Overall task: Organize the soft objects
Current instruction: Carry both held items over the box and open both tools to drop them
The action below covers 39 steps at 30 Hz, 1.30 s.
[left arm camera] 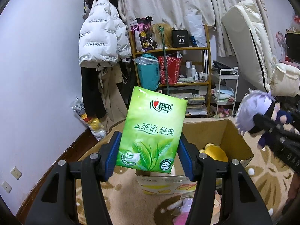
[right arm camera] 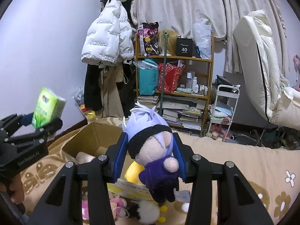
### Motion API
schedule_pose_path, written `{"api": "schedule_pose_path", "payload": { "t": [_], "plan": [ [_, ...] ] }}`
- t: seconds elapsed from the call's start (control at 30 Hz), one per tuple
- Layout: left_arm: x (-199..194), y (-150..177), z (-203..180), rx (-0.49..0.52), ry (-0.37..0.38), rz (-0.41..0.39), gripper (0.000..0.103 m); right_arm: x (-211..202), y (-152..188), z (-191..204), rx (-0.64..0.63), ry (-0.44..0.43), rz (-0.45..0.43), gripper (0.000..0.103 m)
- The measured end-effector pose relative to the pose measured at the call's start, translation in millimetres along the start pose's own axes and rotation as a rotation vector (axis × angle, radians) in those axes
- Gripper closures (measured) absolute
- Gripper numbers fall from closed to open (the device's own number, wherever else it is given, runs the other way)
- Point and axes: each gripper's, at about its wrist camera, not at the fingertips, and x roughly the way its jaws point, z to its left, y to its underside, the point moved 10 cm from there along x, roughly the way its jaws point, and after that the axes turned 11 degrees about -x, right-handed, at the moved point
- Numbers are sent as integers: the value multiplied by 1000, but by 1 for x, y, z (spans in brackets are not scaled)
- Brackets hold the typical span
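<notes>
A beige flower-patterned bed cover [right arm camera: 234,161] carries an open cardboard box [left arm camera: 221,131] holding a yellow plush [left arm camera: 213,151]. Behind stand a cluttered wooden shelf [left arm camera: 187,48], a white puffer jacket [left arm camera: 101,37] on the wall and pale curtains [left arm camera: 168,1]. The left tongs [left arm camera: 149,151] are clenched on a green tissue pack [left arm camera: 151,131], held upright above the box. The right tongs [right arm camera: 150,155] grasp a white-haired blindfolded doll [right arm camera: 151,146] by its head, over the box. Small plush toys [right arm camera: 120,206] below are partly hidden by the tongs.

Green tissue pack [left arm camera: 151,131], white-haired plush doll [right arm camera: 150,140], aloft
</notes>
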Motion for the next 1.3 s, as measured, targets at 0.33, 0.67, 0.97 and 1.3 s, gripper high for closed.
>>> {"api": "schedule_pose_path", "payload": {
  "t": [0.33, 0.67, 0.97, 1.3],
  "plan": [
    [30, 7, 0, 14, -24, 20, 46, 20, -3, -1, 20, -29, 10, 54],
    [55, 29, 0, 2, -7, 94, 46, 46, 9, 2, 52, -83, 32, 54],
    [63, 38, -3, 17, -7, 108, 46, 48, 13, 20, 30, -161, 22, 53],
    [66, 42, 5, 8, -29, 135, 45, 60, 31, 29, 61, -231, 74, 50]
  ]
}}
